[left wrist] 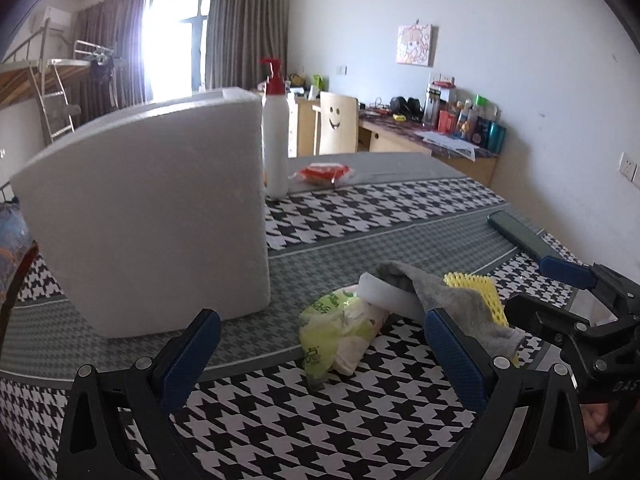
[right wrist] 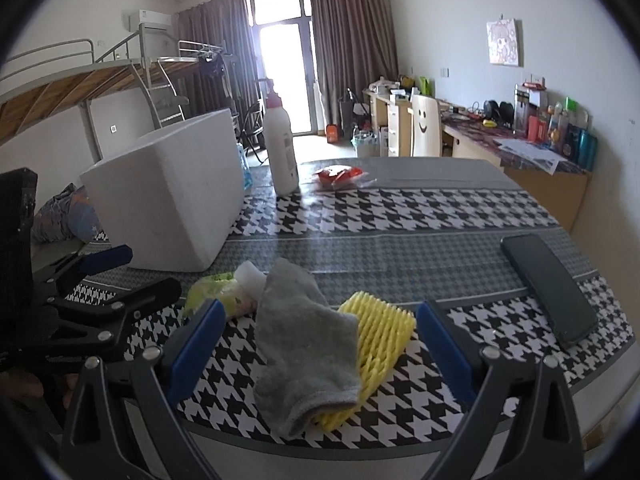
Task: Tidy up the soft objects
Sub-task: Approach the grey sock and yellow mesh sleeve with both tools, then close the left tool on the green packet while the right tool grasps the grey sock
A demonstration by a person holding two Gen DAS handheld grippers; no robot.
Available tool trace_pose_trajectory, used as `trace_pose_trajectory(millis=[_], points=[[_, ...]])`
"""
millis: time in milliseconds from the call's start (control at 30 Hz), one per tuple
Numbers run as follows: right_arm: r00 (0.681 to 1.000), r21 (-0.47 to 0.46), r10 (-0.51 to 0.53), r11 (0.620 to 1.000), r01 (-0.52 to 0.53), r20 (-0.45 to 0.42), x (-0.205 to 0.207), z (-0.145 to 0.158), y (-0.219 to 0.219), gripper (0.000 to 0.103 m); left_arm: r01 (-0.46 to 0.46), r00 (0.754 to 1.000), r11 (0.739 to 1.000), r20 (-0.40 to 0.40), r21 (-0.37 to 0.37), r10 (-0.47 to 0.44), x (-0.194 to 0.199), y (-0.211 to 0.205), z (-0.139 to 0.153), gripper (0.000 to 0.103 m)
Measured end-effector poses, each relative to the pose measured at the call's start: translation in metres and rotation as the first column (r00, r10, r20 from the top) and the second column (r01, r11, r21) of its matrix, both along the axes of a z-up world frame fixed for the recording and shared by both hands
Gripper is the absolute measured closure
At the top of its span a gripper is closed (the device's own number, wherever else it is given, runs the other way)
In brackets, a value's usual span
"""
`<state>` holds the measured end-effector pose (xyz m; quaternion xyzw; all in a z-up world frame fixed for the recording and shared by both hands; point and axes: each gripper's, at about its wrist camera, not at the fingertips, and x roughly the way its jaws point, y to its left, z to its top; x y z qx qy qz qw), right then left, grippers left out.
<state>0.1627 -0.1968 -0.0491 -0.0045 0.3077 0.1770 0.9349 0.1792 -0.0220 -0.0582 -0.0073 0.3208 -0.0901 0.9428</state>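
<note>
Both grippers, left gripper (left wrist: 320, 354) and right gripper (right wrist: 318, 346), spread wide, holding nothing; grey sock (right wrist: 308, 332), yellow foam net (right wrist: 380, 324), green packet (left wrist: 340, 328) unsorted; white foam box (left wrist: 156, 216) waits at ten o'clock.

Left tool (left wrist: 320, 354): jaws spread wide, nothing between the pads, held low and level. Right tool (right wrist: 318, 344): same, jaws wide apart, empty, low and level. From the left wrist view, right tool sits at 3 o'clock; from the right wrist view, left tool at 9 o'clock. Both side by side, apart.
</note>
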Motion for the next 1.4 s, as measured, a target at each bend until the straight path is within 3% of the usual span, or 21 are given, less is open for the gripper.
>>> trace_pose_trajectory(millis=[400,533,867,1000,1067,1133,1267,1400], points=[[0.998,-0.004,0.020,1.000,-0.020,-0.059,0.001,-0.014,0.001,0.015,0.031,0.997,0.999,-0.068,0.022,-0.029,0.016,-0.008,-0.015,0.009],[0.996,0.002,0.022,1.000,-0.022,-0.083,0.005,-0.015,-0.001,0.022,0.031,0.996,0.999,-0.084,0.037,-0.028,0.023,-0.013,-0.020,0.013],[0.993,0.002,0.038,0.999,-0.038,-0.109,0.009,-0.022,0.000,0.025,0.043,0.989,0.997,-0.145,0.058,-0.035,0.037,-0.018,-0.030,0.018],[0.993,0.006,0.034,0.999,-0.034,-0.113,0.009,-0.023,-0.003,0.025,0.049,0.984,0.997,-0.172,0.060,-0.038,0.042,-0.019,-0.035,0.026],[0.992,0.005,0.037,0.999,-0.037,-0.120,0.010,-0.025,-0.003,0.034,0.054,0.980,0.997,-0.194,0.059,-0.042,0.045,-0.020,-0.038,0.033],[0.991,0.003,0.037,0.999,-0.036,-0.125,0.010,-0.026,-0.004,0.036,0.060,0.976,0.997,-0.214,0.052,-0.048,0.046,-0.019,-0.040,0.042],[0.990,0.008,0.033,0.999,-0.032,-0.136,0.010,-0.028,-0.006,0.042,0.064,0.975,0.996,-0.219,0.061,-0.049,0.045,-0.021,-0.042,0.044],[0.989,0.010,0.034,0.999,-0.033,-0.142,0.010,-0.030,-0.006,0.046,0.057,0.975,0.996,-0.217,0.064,-0.042,0.045,-0.022,-0.041,0.053]])
